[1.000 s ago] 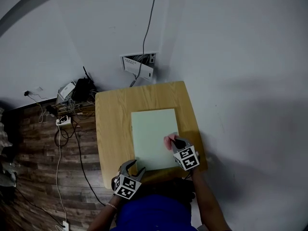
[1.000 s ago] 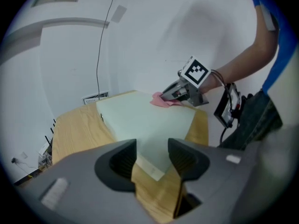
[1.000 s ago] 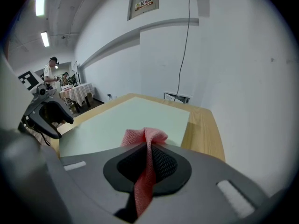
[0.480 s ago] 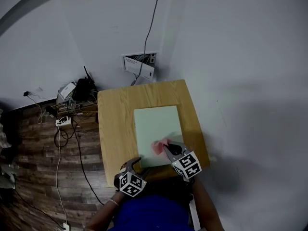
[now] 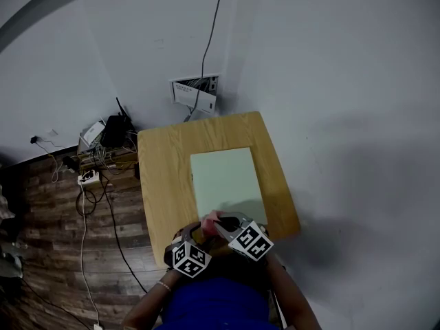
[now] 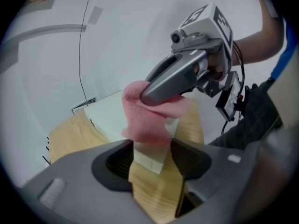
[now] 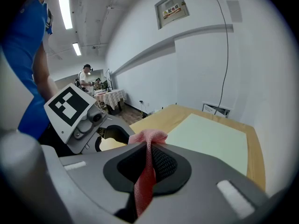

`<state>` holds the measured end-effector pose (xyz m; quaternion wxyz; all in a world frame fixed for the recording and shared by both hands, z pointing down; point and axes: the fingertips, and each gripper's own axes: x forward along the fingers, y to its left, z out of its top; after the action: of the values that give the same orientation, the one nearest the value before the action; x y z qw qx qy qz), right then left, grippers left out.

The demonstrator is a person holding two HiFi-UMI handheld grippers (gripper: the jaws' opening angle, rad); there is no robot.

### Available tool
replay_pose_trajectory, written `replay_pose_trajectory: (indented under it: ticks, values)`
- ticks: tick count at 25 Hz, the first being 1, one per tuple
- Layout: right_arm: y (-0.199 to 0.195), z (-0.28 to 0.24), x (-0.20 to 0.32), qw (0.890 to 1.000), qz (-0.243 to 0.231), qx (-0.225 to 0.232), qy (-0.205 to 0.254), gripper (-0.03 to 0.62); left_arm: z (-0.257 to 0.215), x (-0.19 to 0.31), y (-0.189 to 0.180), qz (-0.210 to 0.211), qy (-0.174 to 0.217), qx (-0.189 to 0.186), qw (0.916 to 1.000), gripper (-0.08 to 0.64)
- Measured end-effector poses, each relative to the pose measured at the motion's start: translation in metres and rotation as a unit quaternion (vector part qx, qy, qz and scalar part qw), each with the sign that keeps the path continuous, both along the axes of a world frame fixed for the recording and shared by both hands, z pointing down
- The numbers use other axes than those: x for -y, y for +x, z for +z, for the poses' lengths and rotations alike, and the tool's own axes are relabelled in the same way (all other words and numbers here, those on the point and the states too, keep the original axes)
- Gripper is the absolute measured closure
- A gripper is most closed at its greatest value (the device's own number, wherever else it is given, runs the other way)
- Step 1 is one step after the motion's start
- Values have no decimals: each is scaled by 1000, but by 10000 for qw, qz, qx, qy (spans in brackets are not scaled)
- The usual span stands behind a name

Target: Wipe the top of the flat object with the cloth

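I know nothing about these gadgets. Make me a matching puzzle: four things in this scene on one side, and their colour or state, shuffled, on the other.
Things:
1. cloth
2. flat object
3. left gripper
4. table

Descriptions:
A. light wood
B. jaws apart, gripping nothing
C. pink, pinched by the right gripper
D. pale green, lying flat on the table

Pairs: 1-C, 2-D, 3-B, 4-A.

The left gripper's jaws have just been opening. The cloth hangs just ahead of them, not pinched by them.
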<state>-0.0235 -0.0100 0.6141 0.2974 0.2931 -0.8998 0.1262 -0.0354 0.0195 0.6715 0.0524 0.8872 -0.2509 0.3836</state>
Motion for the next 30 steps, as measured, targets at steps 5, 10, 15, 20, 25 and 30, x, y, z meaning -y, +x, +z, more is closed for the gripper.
replay_pose_trajectory:
  ticks: [5,10,15,20,25,30]
  values:
    - [-17,25,5,9988,-179,-443,-118,574,2,-1,3,82,1,31,10000,310]
    - [-30,54,0,9941,-425,-962,-255,574,9,-2,0,152,-29,229,9996,311]
    - [-27,57,1,9965,-271,-626,-492,574,10,-3,-1,157,-29,298,9994,311]
    - [-28,57,0,9946,-481,-800,-461,574,12,-4,-3,263,46,541,9982,313]
    - [-21,59,0,9937,-522,-878,-467,574,15,-5,-2,302,158,688,9971,322]
    - [-14,59,2,9941,-430,-855,-504,572,15,-5,-4,282,116,734,9968,328]
